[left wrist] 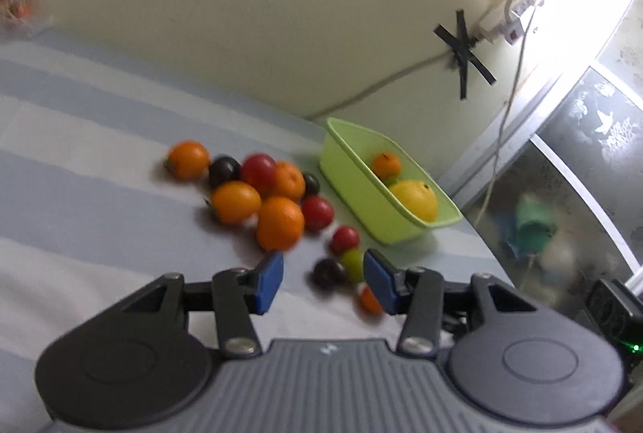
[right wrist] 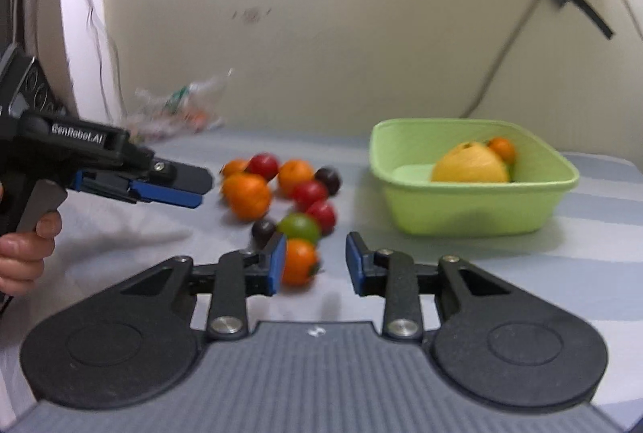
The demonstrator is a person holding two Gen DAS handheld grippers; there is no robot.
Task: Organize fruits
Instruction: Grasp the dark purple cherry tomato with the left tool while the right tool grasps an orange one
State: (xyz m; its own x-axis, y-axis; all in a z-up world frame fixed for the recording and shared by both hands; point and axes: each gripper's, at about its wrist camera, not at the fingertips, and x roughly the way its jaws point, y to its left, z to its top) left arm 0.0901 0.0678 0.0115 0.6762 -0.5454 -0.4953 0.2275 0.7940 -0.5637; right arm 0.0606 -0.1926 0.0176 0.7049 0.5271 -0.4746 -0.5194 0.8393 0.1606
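Several small fruits lie in a loose cluster on the striped cloth: oranges [left wrist: 280, 222], red ones [left wrist: 317, 212], dark plums [left wrist: 328, 272] and a green one [right wrist: 299, 226]. A light green tub [left wrist: 396, 220] holds a big yellow fruit [left wrist: 416, 199] and a small orange [left wrist: 386, 165]; it also shows in the right wrist view [right wrist: 474, 210]. My left gripper [left wrist: 323, 274] is open and empty, above the near fruits; it shows from the side in the right wrist view [right wrist: 183, 191]. My right gripper [right wrist: 316, 261] is open, with a small orange [right wrist: 298, 261] touching its left pad.
A crumpled clear plastic bag [right wrist: 177, 107] lies at the back by the cream wall. A cable taped with black tape [left wrist: 466, 57] runs down the wall behind the tub. The table edge [left wrist: 482, 244] drops off right of the tub.
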